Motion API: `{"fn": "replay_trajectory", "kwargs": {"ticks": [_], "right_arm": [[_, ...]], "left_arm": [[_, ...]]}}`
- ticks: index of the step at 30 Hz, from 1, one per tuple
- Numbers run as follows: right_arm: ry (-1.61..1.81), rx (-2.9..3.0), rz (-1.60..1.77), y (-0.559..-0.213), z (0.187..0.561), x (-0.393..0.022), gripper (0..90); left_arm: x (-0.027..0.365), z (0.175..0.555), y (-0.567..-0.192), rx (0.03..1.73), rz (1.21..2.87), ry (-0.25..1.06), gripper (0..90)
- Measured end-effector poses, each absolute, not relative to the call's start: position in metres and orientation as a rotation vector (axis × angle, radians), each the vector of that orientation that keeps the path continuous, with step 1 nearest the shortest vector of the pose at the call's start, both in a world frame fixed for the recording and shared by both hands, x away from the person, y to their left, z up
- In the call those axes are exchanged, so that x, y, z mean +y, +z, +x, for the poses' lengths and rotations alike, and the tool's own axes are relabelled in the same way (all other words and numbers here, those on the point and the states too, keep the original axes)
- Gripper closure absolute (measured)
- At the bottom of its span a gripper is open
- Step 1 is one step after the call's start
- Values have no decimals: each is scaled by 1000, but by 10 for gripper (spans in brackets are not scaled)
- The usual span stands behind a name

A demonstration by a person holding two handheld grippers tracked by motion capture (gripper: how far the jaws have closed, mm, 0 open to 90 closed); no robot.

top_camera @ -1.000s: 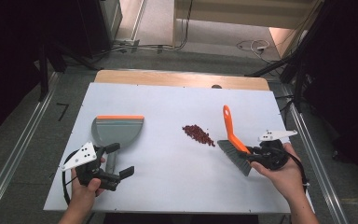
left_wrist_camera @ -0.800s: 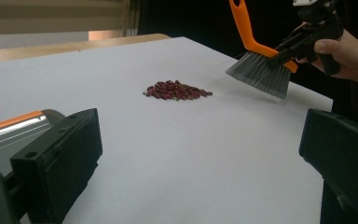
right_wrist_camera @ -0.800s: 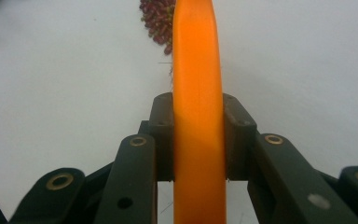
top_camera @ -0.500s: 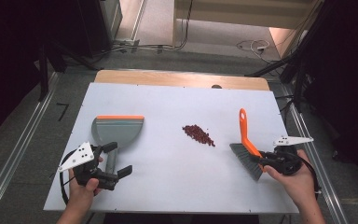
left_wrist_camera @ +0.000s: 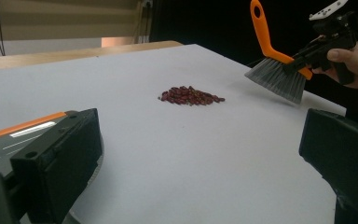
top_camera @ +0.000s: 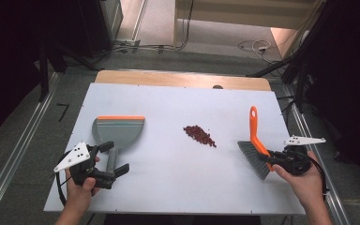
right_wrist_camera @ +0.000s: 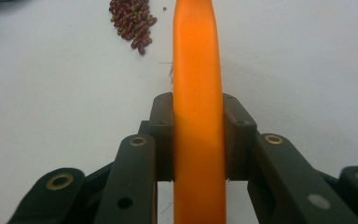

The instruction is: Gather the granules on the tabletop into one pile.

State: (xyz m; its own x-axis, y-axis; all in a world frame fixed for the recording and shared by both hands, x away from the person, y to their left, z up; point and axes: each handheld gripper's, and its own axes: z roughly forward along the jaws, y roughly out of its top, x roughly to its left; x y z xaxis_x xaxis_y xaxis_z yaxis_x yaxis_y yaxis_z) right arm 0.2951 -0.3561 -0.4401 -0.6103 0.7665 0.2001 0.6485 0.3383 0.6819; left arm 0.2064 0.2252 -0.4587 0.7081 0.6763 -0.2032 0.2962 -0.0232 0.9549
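Brush (top_camera: 257, 143) is light and stiff; we clamp right gripper (top_camera: 275, 161) mid-handle, left gripper (top_camera: 113, 162) gapes empty beside dustpan (top_camera: 118, 131)

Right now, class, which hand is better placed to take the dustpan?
Left. Its open tool sits by the dustpan handle; the right tool is shut on the brush.

Left gripper (top_camera: 108, 160) jaws apart; right gripper (top_camera: 268, 159) clamped, hand-held.
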Motion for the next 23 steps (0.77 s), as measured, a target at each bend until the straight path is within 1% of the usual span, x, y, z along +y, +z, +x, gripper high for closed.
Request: {"fn": "replay_trajectory", "kwargs": {"ticks": [23], "right_arm": [[1126, 2467, 1299, -443, 297, -353, 686]], "left_arm": [[223, 207, -459, 801, 1624, 360, 4]]}}
